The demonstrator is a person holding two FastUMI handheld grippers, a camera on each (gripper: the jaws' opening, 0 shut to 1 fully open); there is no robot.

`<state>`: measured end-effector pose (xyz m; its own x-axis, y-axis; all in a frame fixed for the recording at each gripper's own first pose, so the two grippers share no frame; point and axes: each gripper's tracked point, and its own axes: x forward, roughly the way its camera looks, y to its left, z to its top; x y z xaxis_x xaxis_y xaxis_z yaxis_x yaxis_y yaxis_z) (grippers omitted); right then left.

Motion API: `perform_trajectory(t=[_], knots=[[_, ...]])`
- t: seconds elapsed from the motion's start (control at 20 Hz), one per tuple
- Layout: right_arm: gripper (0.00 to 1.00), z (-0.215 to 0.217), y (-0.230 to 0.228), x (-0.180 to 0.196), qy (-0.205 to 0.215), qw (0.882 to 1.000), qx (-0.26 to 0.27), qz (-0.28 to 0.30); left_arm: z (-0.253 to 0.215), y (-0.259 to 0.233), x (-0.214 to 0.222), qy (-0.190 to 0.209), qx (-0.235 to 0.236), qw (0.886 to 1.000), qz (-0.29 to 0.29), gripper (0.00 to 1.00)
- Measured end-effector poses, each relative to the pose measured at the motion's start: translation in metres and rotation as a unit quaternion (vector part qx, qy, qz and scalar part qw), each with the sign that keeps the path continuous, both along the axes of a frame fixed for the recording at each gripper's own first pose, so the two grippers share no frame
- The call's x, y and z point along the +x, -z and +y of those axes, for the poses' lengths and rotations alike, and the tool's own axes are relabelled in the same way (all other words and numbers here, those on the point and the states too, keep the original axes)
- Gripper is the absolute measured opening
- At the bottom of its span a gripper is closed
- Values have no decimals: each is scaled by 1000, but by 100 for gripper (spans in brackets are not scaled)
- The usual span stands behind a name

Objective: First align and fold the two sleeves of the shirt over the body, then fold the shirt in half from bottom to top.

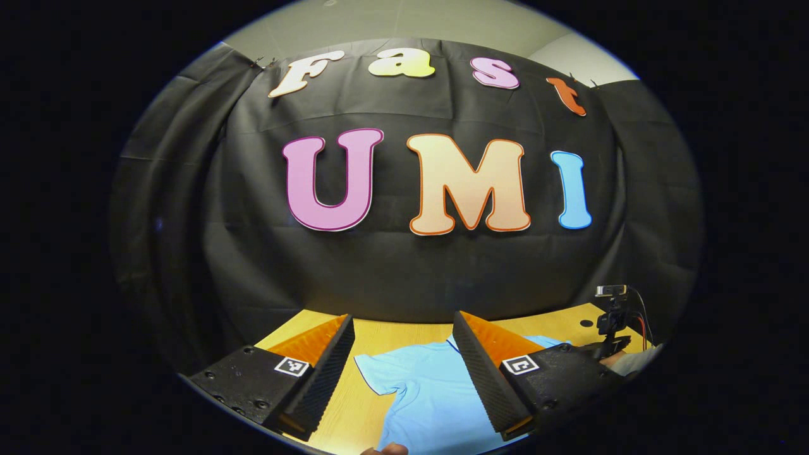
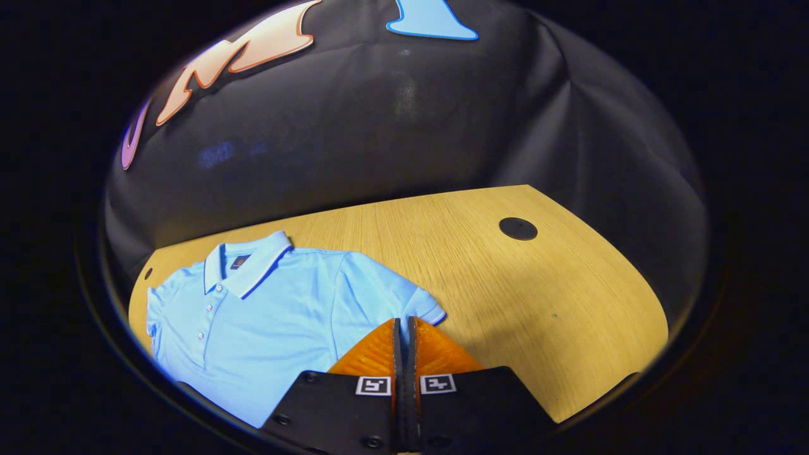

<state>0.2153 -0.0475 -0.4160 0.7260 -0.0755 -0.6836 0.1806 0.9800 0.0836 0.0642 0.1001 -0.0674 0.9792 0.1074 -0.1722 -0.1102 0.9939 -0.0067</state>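
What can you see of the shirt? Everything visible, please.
The shirt is a light blue short-sleeved polo of knit-looking fabric, with a darker-edged collar, a buttoned placket and a small neck label. It lies flat, front up, unfolded on the wooden table, both sleeves spread out. The right gripper, fingers together, sits over its sleeve; contact unclear.

You stand in a booth with a black cloth wall (image 1: 411, 272) hanging in soft folds. Above it you see a pale wall (image 1: 442, 22). In front of you is a light wooden table (image 2: 505, 284) with a round black hole cover (image 2: 517, 228). A small camera on a stand (image 1: 612, 316) sits at its far corner.
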Motion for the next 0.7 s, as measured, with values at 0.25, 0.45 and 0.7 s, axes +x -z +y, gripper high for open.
perform_trajectory(t=[0.25,0.45,0.7], knots=[[3,53,-45,15,-20,996,65,-51,10,6,-4,-11,-8,1000,0,94],[3,123,-57,20,-41,988,130,-66,17,18,0,-18,-16,1000,10,95],[4,184,-37,9,-81,984,152,-41,32,37,19,-32,-19,999,16,95]])
